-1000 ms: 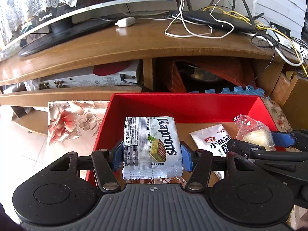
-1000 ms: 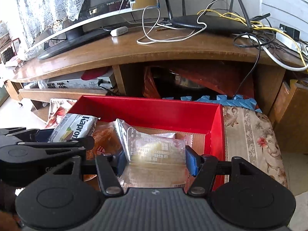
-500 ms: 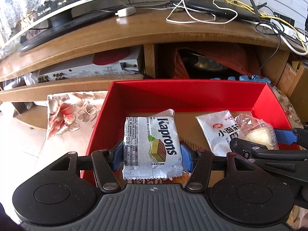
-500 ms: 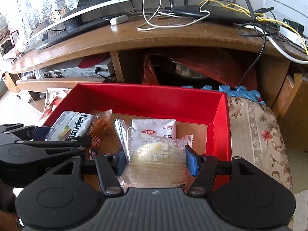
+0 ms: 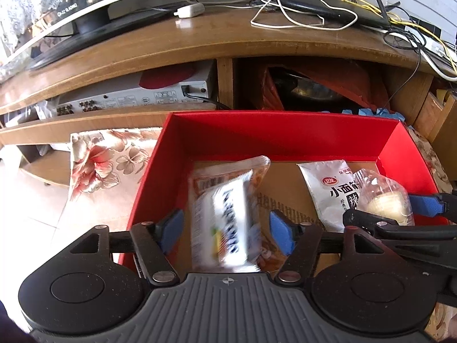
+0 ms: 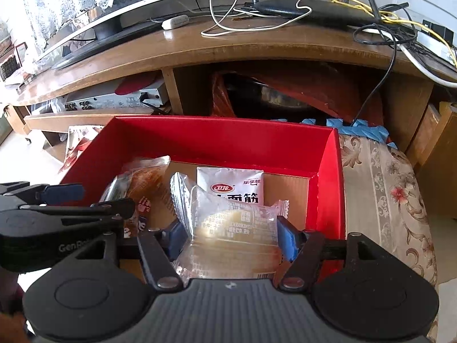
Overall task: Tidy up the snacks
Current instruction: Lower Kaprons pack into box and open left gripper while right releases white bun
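Note:
Both grippers hang over an open red box (image 5: 285,140). My left gripper (image 5: 227,235) has its jaws opening, and the white Kaprons wafer packet (image 5: 225,223) is blurred between the blue pads, tilted and clear of both. It is dropping onto an orange snack packet (image 5: 228,168) on the box floor. My right gripper (image 6: 231,237) is loosening too, but its pads still touch the clear-wrapped pastry packet (image 6: 234,228) between them. Behind it a white spicy-strip packet (image 6: 230,185) lies flat in the box (image 6: 222,140).
A wooden TV cabinet (image 5: 200,48) stands right behind the box, with a TV base, router and loose cables (image 5: 300,17) on top. A silver player (image 5: 137,97) sits on its shelf. Floral cloth (image 6: 385,188) covers the surface to the right; tiled floor lies to the left.
The left jaws have spread and the Kaprons packet has slipped out, tilting and dropping toward the box floor. The right jaws have widened a little around the pastry packet. Both views have tipped slightly further down.

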Tool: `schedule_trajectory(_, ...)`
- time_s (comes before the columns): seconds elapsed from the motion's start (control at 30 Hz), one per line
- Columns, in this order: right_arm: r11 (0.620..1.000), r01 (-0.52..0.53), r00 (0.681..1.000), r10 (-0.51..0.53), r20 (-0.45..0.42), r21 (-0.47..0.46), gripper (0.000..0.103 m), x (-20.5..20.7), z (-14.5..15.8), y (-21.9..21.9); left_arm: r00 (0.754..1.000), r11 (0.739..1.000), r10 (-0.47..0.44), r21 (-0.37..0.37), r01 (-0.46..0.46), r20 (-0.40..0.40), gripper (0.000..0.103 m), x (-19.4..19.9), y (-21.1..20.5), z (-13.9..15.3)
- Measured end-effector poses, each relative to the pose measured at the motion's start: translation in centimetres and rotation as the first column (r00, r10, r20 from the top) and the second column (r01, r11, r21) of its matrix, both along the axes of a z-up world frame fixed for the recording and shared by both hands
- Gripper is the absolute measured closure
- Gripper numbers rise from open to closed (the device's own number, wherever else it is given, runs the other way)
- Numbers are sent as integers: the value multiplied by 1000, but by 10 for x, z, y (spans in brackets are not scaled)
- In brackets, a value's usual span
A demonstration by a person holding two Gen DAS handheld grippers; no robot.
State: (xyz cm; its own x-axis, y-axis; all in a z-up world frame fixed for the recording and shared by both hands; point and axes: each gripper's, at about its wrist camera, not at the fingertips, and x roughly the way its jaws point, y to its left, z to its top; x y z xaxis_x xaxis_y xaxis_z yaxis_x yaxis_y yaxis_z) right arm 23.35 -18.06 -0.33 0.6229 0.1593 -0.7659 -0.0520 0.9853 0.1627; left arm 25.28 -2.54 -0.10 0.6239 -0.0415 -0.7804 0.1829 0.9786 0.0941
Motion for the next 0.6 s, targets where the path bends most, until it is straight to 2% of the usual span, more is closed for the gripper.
schedule_trajectory(0.6, 999, 10, 999, -12, 32, 46, 35, -5, 19, -10, 999, 998, 4, -62, -2, 38, 22, -6, 5, 20)
